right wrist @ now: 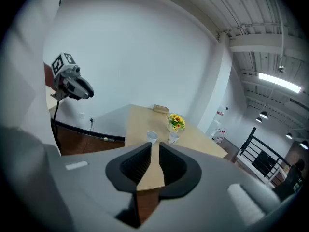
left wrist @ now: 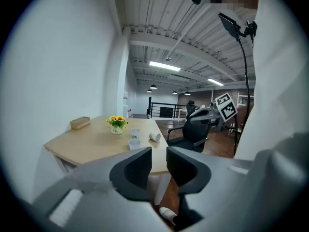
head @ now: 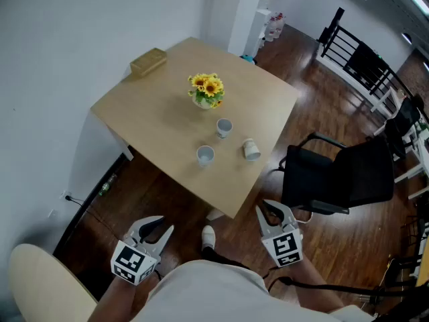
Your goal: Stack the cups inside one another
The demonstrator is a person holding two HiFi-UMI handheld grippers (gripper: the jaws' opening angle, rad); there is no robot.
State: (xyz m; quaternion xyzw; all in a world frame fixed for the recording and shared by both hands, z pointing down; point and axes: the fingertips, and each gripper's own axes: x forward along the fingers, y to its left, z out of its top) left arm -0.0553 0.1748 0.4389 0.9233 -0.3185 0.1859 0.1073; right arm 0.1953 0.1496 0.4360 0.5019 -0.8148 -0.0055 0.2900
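Observation:
Three small white cups stand on the light wooden table (head: 154, 123). One cup (head: 224, 127) is upright near the flowers, a second cup (head: 205, 155) is upright closer to me, and a third cup (head: 251, 149) lies on its side to the right. Both grippers hang below the table's near corner, well short of the cups. My left gripper (head: 155, 232) and my right gripper (head: 276, 215) each show a narrow gap between the jaws, with nothing in it. The left gripper view shows all three cups (left wrist: 134, 143); the right gripper view shows two cups (right wrist: 152, 137).
A vase of sunflowers (head: 207, 91) sits mid-table behind the cups, and a wooden box (head: 148, 62) lies at the far left edge. A black office chair (head: 342, 173) stands right of the table. A white wall runs along the left. My shoe (head: 208, 236) is on the wooden floor.

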